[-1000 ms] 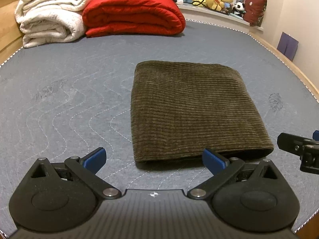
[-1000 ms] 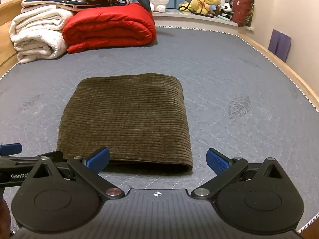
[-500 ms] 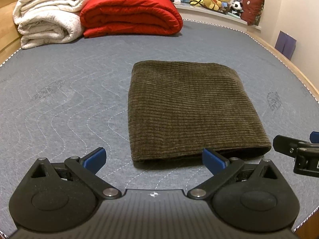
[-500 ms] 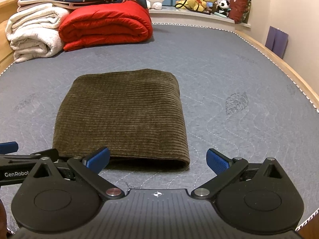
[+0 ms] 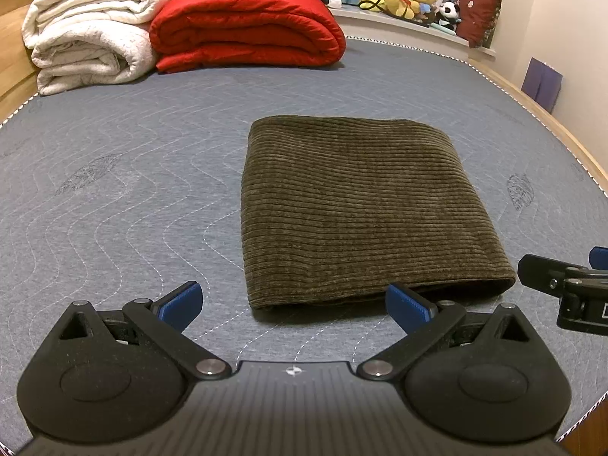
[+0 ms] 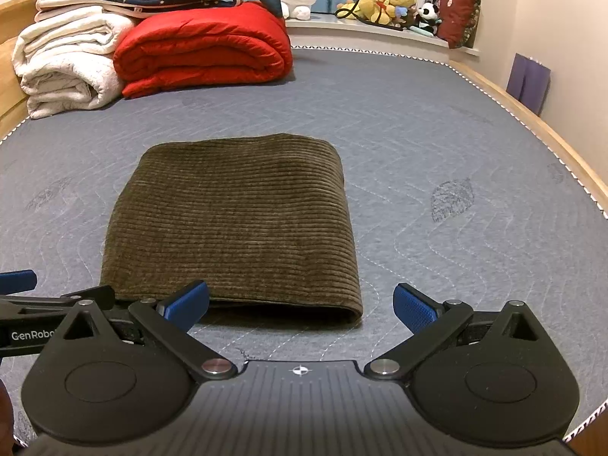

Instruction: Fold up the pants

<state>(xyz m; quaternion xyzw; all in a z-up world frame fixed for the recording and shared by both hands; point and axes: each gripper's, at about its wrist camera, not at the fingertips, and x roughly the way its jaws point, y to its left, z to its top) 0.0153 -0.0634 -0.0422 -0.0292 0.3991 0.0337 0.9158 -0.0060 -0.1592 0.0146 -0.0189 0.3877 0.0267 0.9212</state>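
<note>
Olive-brown corduroy pants (image 5: 357, 209) are seen folded into a compact rectangle on the grey quilted mattress (image 5: 114, 197), well apart from the red duvet (image 5: 247, 26) and white blanket (image 5: 87, 34) at the far end. The left gripper (image 5: 292, 300) and right gripper (image 6: 300, 300) are held just short of the near edge, jaws spread wide, nothing grasped. Folding is judged finished; at most, a final smoothing or withdrawal would be called for.
</note>
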